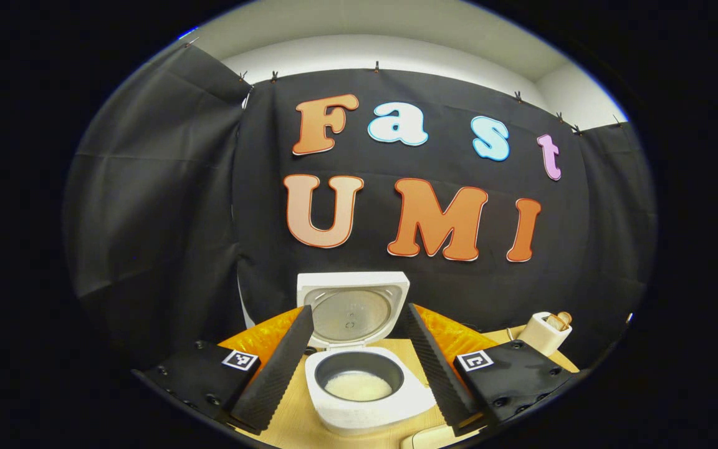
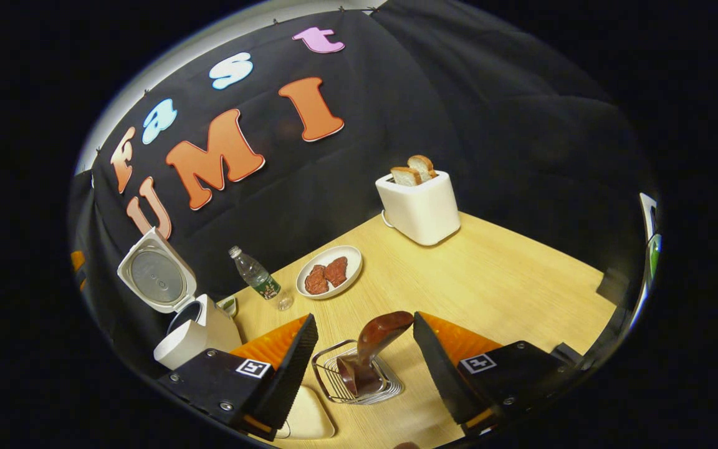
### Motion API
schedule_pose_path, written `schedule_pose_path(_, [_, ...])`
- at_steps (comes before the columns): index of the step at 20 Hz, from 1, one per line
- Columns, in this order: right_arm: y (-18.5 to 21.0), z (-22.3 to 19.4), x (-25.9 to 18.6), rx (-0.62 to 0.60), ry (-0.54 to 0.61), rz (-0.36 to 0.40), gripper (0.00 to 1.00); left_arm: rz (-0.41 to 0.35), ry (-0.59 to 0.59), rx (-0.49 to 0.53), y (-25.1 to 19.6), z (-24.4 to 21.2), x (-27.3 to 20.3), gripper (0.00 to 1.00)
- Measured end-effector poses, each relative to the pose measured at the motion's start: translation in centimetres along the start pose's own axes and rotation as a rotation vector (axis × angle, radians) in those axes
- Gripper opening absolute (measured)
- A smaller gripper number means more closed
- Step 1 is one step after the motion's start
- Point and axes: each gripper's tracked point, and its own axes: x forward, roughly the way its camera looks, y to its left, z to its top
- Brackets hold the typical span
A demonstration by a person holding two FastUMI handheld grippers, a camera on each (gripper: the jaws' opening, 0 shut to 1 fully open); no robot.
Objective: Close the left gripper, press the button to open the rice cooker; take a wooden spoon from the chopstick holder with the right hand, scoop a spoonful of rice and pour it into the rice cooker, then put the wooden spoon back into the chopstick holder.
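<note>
Spoon [image 2: 374,349] back in holder [image 2: 359,377], handle tilting far-right between right gripper [image 2: 362,362] fingers, spread wide, not touching. Left gripper [image 1: 359,368] also open, facing cooker [image 1: 368,386].

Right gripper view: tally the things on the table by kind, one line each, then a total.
Rice cooker: 1
Toaster: 1
Bread slices: 2
Bottle: 1
Plate: 1
Meat pieces: 2
Wire holder: 1
Wooden spoon: 1
Total: 10
</note>
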Motion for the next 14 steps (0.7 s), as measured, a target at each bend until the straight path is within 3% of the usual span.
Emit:
schedule_pose_path(9, [-2.5, 2.7, -1.9, -0.015, -0.034, -0.077, 0.95, -0.009, -0.009, 0.026, -2.0, 6.6, 13.3, 1.00])
schedule_pose_path(14, [-3.9, 4.0, -2.8, -0.015, -0.063, -0.133, 0.95, 0.027, 0.067, 0.051, -0.3, 5.1, 20.6, 1.00])
